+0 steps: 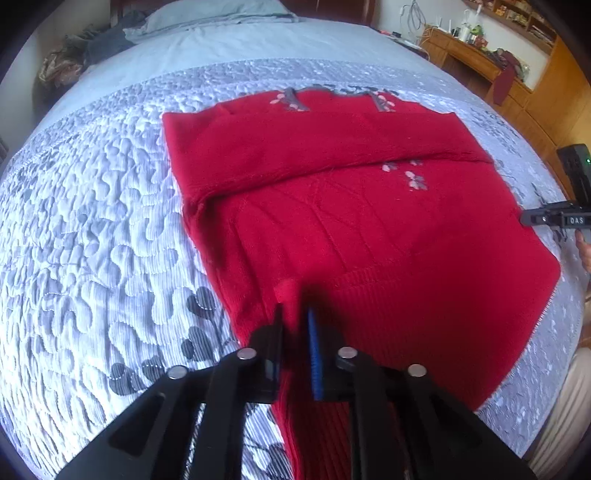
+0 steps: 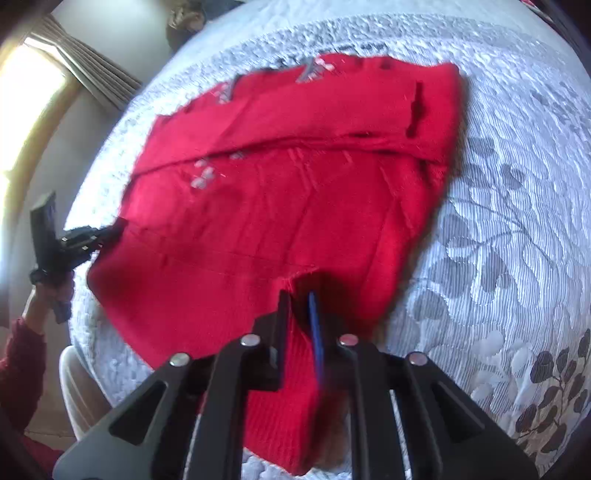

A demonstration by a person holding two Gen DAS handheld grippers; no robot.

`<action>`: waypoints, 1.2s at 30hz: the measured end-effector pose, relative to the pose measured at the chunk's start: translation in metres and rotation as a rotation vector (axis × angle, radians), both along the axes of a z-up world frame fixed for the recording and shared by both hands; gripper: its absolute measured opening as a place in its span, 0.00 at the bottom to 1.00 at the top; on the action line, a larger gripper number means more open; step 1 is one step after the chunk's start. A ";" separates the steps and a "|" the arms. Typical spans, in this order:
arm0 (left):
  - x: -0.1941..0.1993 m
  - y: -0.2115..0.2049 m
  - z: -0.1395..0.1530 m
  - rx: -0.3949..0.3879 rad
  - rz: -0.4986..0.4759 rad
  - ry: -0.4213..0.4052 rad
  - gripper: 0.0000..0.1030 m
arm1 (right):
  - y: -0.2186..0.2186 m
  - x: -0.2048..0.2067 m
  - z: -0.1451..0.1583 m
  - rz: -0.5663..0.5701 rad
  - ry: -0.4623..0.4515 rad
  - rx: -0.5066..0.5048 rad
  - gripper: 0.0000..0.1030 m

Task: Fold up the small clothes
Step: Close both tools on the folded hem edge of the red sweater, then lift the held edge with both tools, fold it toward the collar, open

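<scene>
A red knit sweater (image 1: 351,206) with grey and pink flower embroidery lies on the quilted bedspread (image 1: 92,221), its sleeves folded across the chest. My left gripper (image 1: 295,317) is shut on the ribbed bottom hem at its near left corner. My right gripper (image 2: 299,299) is shut on the sweater's (image 2: 277,206) ribbed hem at the other near corner and lifts it a little. The right gripper also shows at the right edge of the left wrist view (image 1: 554,218); the left gripper shows at the left of the right wrist view (image 2: 74,240).
The bed carries a grey pillow (image 1: 210,14) and crumpled clothes (image 1: 74,55) at its head. A wooden desk and shelves (image 1: 491,62) stand at the far right. A curtained window (image 2: 44,74) is on the left. Bedspread (image 2: 517,221) surrounds the sweater.
</scene>
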State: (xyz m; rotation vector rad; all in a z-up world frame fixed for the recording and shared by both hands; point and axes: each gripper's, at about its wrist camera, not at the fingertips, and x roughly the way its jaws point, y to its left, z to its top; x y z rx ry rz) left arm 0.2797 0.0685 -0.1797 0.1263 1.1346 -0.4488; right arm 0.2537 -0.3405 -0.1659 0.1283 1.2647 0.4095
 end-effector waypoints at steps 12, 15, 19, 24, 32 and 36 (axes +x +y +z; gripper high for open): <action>0.006 0.004 0.003 -0.061 0.033 0.013 0.05 | 0.003 0.000 -0.005 0.027 0.004 0.004 0.06; -0.002 0.008 0.021 -0.104 0.041 -0.028 0.05 | -0.006 -0.006 0.013 0.011 -0.043 0.077 0.06; -0.004 0.013 0.050 -0.133 0.053 -0.090 0.05 | -0.010 -0.009 0.041 0.005 -0.098 0.109 0.06; 0.022 0.017 0.089 -0.187 0.117 -0.165 0.05 | -0.017 0.007 0.082 -0.010 -0.172 0.106 0.05; 0.125 0.014 0.114 -0.199 0.239 -0.219 0.05 | -0.022 0.094 0.121 -0.086 -0.223 0.026 0.05; 0.185 0.006 0.106 -0.168 0.271 -0.241 0.05 | -0.023 0.156 0.118 -0.137 -0.211 -0.039 0.05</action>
